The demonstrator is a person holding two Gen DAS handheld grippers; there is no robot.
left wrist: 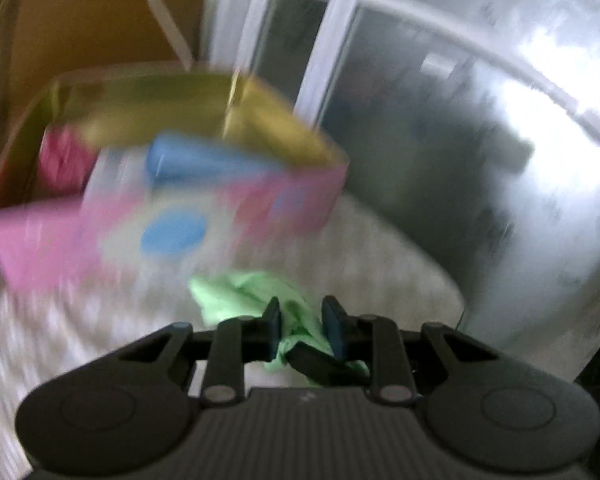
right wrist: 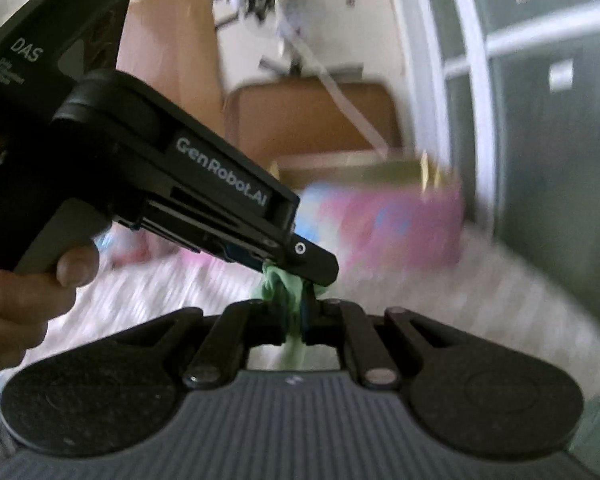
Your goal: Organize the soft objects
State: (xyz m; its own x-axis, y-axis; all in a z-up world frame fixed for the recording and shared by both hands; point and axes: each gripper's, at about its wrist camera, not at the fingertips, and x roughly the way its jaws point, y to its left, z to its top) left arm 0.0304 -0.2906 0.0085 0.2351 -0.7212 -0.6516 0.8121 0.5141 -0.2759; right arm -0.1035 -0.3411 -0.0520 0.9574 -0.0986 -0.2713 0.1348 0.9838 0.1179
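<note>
From my left wrist, my left claw (left wrist: 300,320) pinches the green cloth (left wrist: 244,292) above the pale bedding (left wrist: 100,320), the pink box (left wrist: 52,248) beyond. From my right wrist, my right claw (right wrist: 296,316) clamps the same cloth (right wrist: 278,284), beside the left claw (right wrist: 300,264).

Light green cloth (left wrist: 252,292), pink box (left wrist: 52,240) with blue spots, gold-yellow inside, black grippers

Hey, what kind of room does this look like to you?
Probably a bedroom or another room at home: a white textured bedspread-like surface, large white-framed glass doors, and a pink open-topped storage box holding soft items. Motion blur leaves it uncertain.
</note>
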